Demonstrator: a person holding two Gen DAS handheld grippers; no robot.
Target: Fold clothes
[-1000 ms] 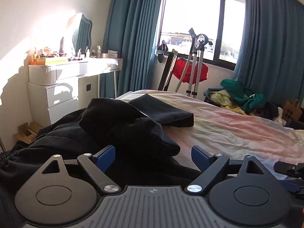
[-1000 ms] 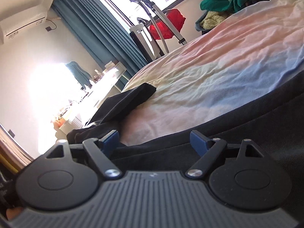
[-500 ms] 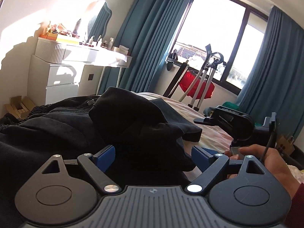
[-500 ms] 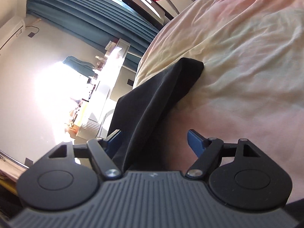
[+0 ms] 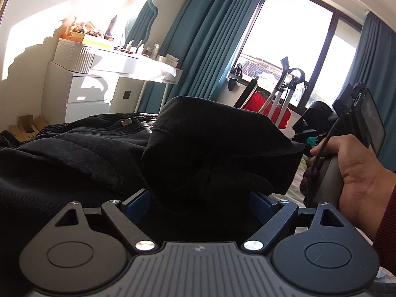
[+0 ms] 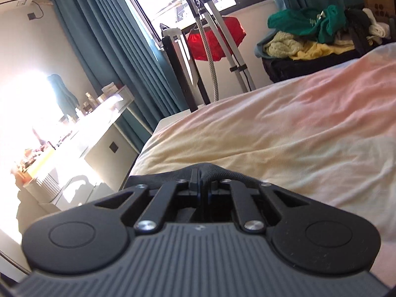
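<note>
A black garment (image 5: 104, 163) lies bunched on the bed, with a label near its waistband. One part of it (image 5: 217, 143) is lifted up in front of my left gripper (image 5: 199, 199), whose blue fingers stand wide apart with the cloth between them. My right gripper (image 6: 202, 184) is shut, pinching a black edge of the garment (image 6: 222, 170) just above the cream and pink bedsheet (image 6: 284, 133). In the left wrist view the right gripper's body and the hand holding it (image 5: 346, 158) are at the right, at the raised cloth's tip.
A white dresser and vanity shelf (image 5: 104, 74) with bottles stand left of the bed. Teal curtains (image 5: 208, 39) frame a bright window. A garment steamer stand with a red item (image 6: 217, 37) is beyond the bed. A pile of green, yellow and dark clothes (image 6: 319, 32) lies at the far right.
My right gripper has closed on the black garment's edge and lifted it off the sheet. The left gripper has stayed open and moved closer under the raised cloth.
</note>
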